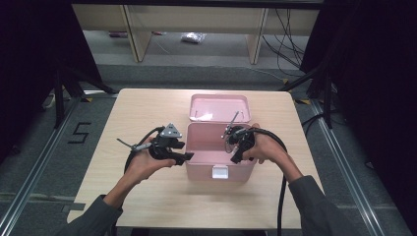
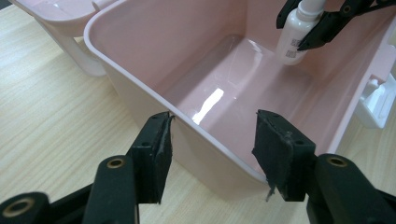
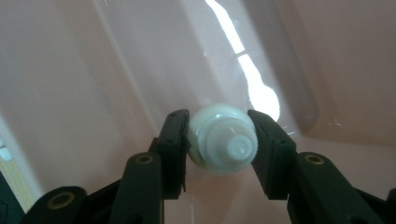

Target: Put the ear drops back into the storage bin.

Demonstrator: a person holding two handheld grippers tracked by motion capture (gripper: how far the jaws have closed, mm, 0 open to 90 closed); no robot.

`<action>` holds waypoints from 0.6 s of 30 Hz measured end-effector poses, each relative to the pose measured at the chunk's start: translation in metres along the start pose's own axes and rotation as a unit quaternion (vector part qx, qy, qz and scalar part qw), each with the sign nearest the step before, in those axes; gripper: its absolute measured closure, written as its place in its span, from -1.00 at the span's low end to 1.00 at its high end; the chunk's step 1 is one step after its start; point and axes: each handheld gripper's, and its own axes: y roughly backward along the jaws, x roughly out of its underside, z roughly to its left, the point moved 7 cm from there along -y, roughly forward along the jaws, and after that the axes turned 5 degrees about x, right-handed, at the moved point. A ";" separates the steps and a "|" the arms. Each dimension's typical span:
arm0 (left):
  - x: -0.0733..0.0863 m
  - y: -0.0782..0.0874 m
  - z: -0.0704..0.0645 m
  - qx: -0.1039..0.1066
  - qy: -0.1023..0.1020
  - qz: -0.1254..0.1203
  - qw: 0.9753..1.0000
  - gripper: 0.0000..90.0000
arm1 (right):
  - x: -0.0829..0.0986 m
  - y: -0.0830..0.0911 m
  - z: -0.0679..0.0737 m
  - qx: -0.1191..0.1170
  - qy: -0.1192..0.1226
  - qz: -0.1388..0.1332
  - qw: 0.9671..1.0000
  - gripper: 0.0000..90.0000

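Your right gripper [image 3: 218, 142] is clamped on the small white bottle [image 3: 223, 145], held upright just below its cap and hanging inside the pink box [image 2: 140, 88], close above the floor. The bottle looks light, rigid and smooth, so it could slip; keep the pads on the ribbed neck. Your left gripper [image 2: 212, 154] stands wide apart, empty, straddling the box's near rim on the tabletop [image 2: 51, 107].

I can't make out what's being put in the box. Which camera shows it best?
The left gripper view: the small white plastic bottle shows side-on. The right gripper view shows its cap end-on.
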 end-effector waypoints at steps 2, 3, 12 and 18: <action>0.000 0.000 0.000 0.000 0.001 -0.001 1.000 0.02 | 0.000 -0.002 0.000 -0.001 -0.001 0.001 1.000 0.34; 0.000 0.000 0.000 0.000 0.001 -0.001 1.000 0.02 | 0.001 -0.003 0.000 0.000 0.000 0.001 1.000 0.34; 0.000 0.000 0.000 0.000 0.000 0.000 1.000 0.02 | -0.001 -0.003 0.002 0.000 0.009 0.000 1.000 0.34; 0.000 0.000 0.000 0.000 0.000 0.000 1.000 0.02 | -0.002 -0.006 0.005 -0.003 0.001 0.007 1.000 0.34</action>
